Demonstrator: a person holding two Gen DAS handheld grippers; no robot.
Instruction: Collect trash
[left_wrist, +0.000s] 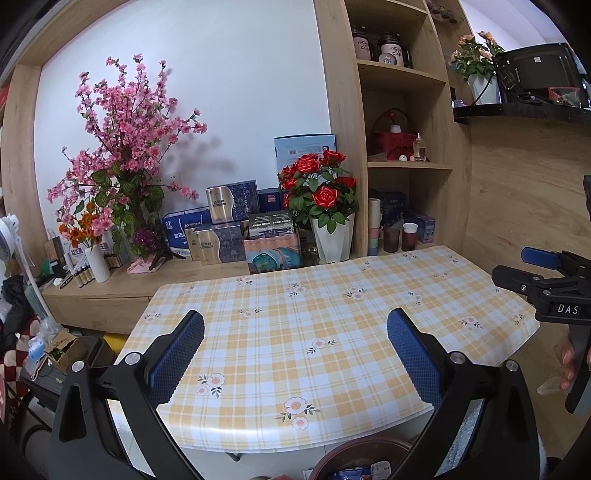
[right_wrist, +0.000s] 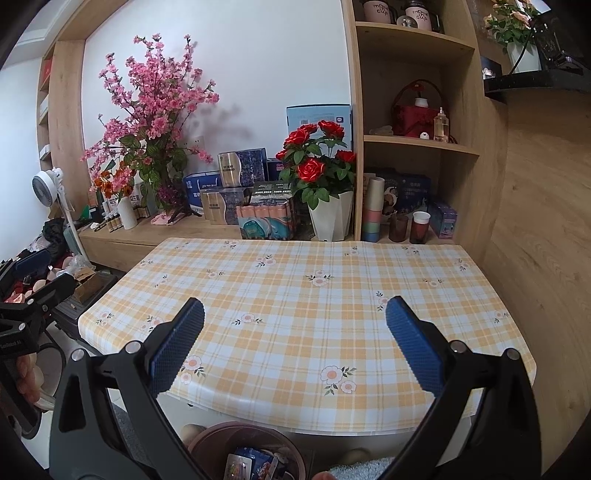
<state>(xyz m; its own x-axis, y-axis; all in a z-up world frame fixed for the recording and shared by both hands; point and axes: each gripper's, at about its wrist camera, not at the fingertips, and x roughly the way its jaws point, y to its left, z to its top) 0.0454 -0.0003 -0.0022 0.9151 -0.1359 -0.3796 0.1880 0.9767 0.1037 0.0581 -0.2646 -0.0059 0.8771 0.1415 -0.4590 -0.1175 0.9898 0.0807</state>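
Observation:
A brown round bin (right_wrist: 247, 448) stands on the floor in front of the table, holding several wrappers (right_wrist: 255, 463); its rim also shows in the left wrist view as the bin (left_wrist: 364, 456). The table (left_wrist: 295, 332) wears a yellow checked floral cloth with nothing lying on it. My left gripper (left_wrist: 295, 354) hangs open above the table's near edge, empty. My right gripper (right_wrist: 295, 350) is open too, empty, over the near edge above the bin. The right gripper's side (left_wrist: 546, 284) shows at the left view's right edge.
A low wooden ledge (right_wrist: 155, 230) behind the table carries boxes, a pink blossom arrangement (right_wrist: 155, 110) and a red rose pot (right_wrist: 325, 184). Shelves (right_wrist: 413, 144) with cups stand at back right. A fan (right_wrist: 46, 184) and floor clutter (left_wrist: 55, 347) lie left. A wooden wall (right_wrist: 535, 221) runs along the right.

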